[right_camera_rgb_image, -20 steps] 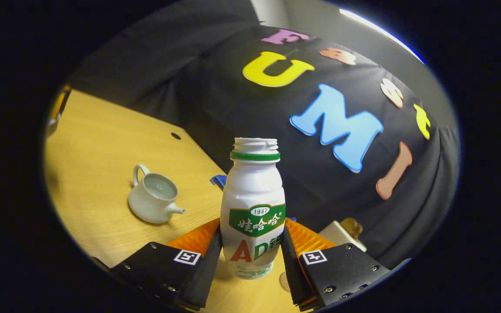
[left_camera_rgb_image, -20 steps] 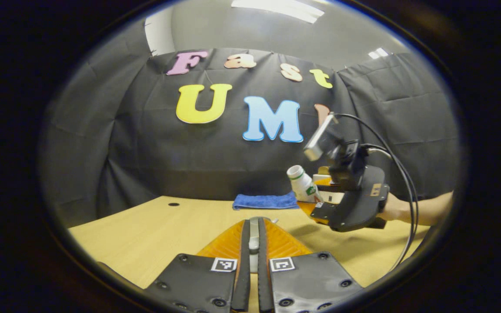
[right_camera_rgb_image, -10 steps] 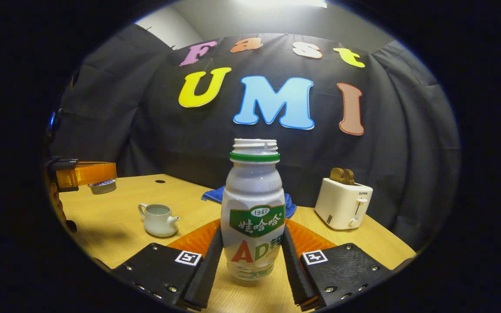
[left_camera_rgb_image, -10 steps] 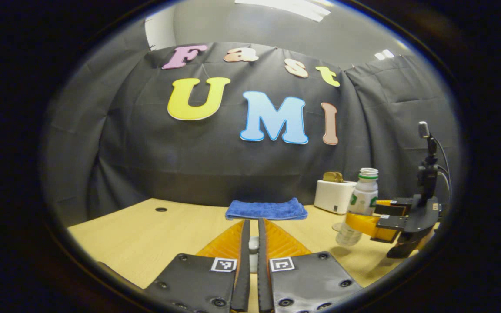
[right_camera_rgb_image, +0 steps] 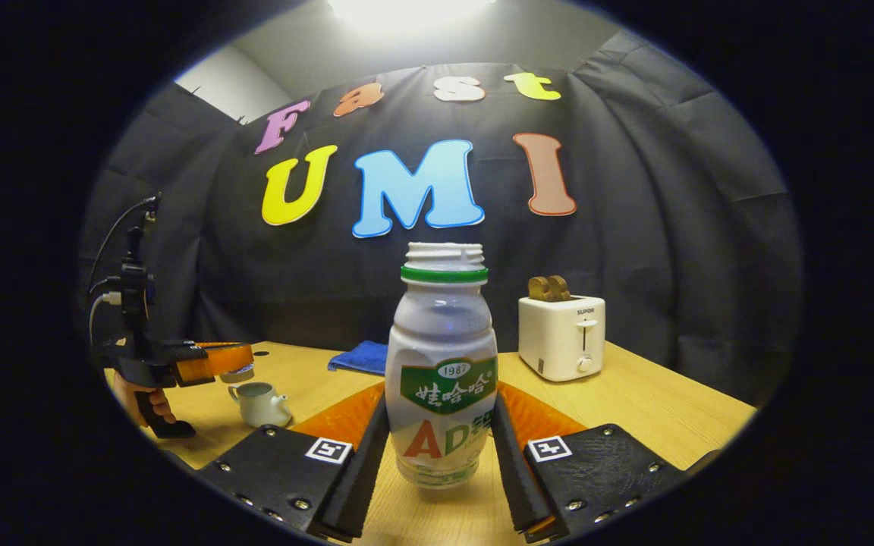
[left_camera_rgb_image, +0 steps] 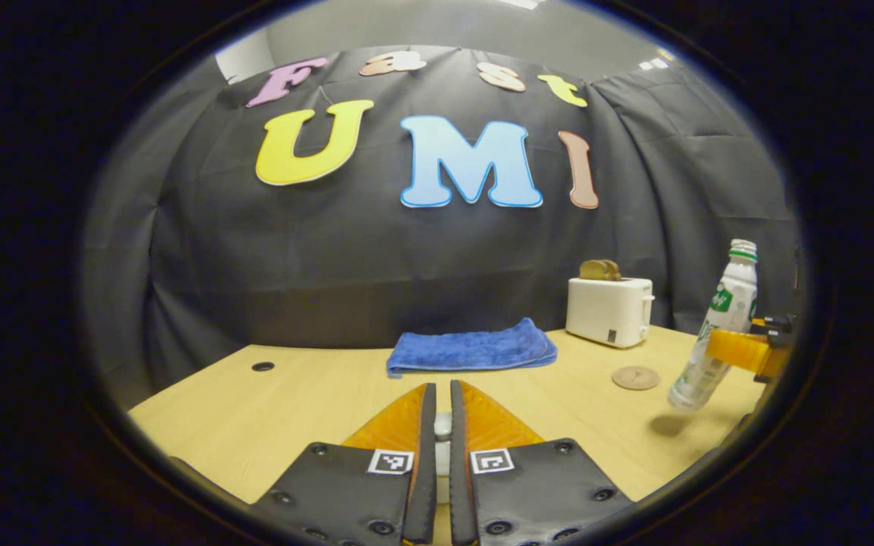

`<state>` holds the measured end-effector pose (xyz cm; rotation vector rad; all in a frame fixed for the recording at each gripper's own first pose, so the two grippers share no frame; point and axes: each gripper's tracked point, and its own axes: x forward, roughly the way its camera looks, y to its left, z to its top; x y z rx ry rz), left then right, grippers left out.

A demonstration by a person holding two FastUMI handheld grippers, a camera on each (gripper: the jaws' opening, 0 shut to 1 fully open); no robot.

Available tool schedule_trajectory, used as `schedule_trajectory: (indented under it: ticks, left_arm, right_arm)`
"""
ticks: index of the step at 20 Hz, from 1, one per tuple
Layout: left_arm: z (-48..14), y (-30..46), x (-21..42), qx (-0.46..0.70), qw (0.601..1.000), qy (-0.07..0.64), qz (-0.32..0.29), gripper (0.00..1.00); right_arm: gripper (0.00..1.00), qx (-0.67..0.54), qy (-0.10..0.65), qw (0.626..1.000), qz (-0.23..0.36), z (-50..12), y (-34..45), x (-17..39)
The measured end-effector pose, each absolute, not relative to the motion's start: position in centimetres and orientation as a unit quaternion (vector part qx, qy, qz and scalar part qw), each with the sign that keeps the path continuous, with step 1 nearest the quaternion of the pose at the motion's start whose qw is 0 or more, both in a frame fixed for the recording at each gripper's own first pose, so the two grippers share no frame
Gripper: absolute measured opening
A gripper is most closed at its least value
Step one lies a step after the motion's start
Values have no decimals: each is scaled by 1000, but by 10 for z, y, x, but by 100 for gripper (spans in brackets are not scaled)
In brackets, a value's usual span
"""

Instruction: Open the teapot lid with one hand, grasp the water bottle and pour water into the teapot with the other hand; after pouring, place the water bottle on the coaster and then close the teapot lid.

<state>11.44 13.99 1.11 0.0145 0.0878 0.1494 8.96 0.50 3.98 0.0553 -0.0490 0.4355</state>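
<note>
**Right gripper view: uncapped bottle being gripped above the surface, lid being held off the teapot**

The right hand-held gripper [right_camera_rgb_image: 439,406] is clamping both fingers against the sides of the water bottle [right_camera_rgb_image: 443,334], which is standing upright at centre frame with its threaded neck bare. A green, white and red printed label is wrapping the bottle's lower half. A small brand mark is showing on the front of the white toaster [right_camera_rgb_image: 562,337] at centre right, too small to make out.

At the left edge, a hand [right_camera_rgb_image: 137,394] is holding the left hand-held gripper [right_camera_rgb_image: 217,360], whose fingers are pinching the teapot lid [right_camera_rgb_image: 238,373] just above the open teapot [right_camera_rgb_image: 261,402].

In the left gripper view, the left hand-held gripper [left_camera_rgb_image: 437,390] is sitting at bottom centre with its fingers nearly together, the pale lid [left_camera_rgb_image: 443,428] caught between them. At far right the bottle [left_camera_rgb_image: 718,334] is hanging clear of the surface [left_camera_rgb_image: 293,402], casting a shadow beneath, just right of the round coaster [left_camera_rgb_image: 636,378].

The surface is pale wood grain with a small dark hole [left_camera_rgb_image: 262,366] at left. A folded blue towel [left_camera_rgb_image: 471,347] is lying at its far edge, against the black cloth wall.
</note>
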Motion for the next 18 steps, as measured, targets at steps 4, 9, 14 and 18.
schedule_trajectory:
  ticks: [4, 9, 14, 18]
  left_arm:
    - [-5, 150, 127, 16, 994, 62, 87, 14]
    - [-14, 157, 128, 1, 993, 63, 97, 18]
    - [-15, 155, 128, -1, 994, 64, 92, 17]
    - [-17, 152, 132, 14, 993, 67, 95, 17]
  right_arm:
    - [69, 26, -20, 975, 219, 36, 8, 88]
    - [69, 24, -13, 974, 225, 33, 10, 88]
    - [70, 19, -12, 974, 226, 32, 10, 88]
    - [69, 16, -11, 974, 228, 32, 10, 88]
